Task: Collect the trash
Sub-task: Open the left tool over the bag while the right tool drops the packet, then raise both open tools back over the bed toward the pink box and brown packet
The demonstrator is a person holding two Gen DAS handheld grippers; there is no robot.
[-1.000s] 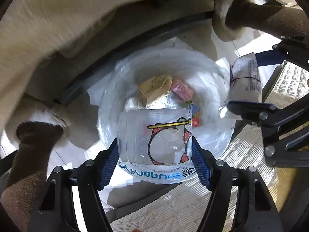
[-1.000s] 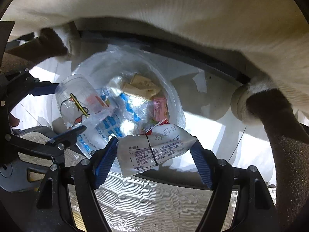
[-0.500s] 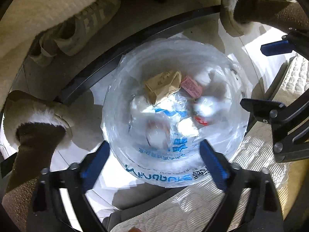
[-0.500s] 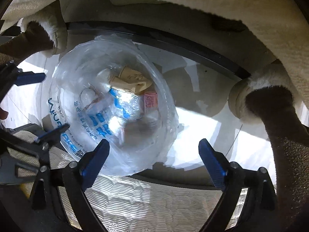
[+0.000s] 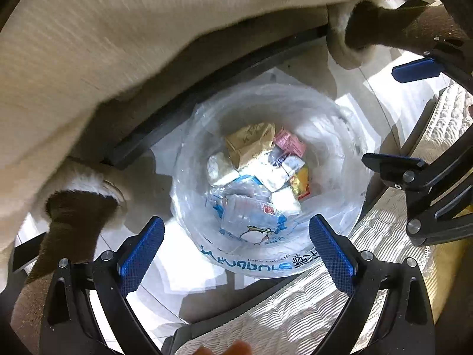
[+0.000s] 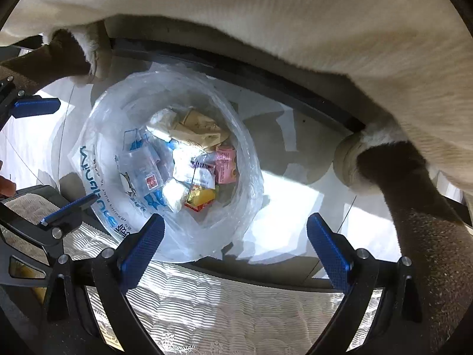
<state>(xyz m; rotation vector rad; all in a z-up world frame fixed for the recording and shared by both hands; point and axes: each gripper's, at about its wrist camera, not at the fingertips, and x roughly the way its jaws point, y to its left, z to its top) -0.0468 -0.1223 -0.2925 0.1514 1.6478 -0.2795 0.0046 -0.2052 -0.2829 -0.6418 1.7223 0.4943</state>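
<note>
A bin lined with a clear bag with blue print (image 5: 257, 261) (image 6: 91, 159) stands on the floor below both grippers. In it lie a clear plastic cup with a cartoon (image 5: 248, 216) (image 6: 139, 174), a white printed packet (image 5: 278, 174) (image 6: 192, 168), a brown paper packet (image 5: 251, 145), a pink packet (image 5: 289, 142) and a yellow wrapper (image 6: 201, 196). My left gripper (image 5: 236, 238) (image 6: 51, 159) hangs over the bin's near rim, open and holding nothing. My right gripper (image 6: 235, 236) (image 5: 405, 115) is beside it, also open with nothing between its pads.
The person's cream garment (image 5: 118, 44) overhangs the top of both views. Brown sleeves with fleece cuffs (image 5: 74, 222) (image 6: 414, 177) flank the bin. A white embossed cloth (image 5: 295, 310) covers the surface edge nearest me. A dark bar (image 6: 266, 77) crosses the sunlit floor behind the bin.
Both grippers opened wide. The left let go of the clear cup and the right of the white packet; both now lie in the bin. Both grippers rose slightly.
</note>
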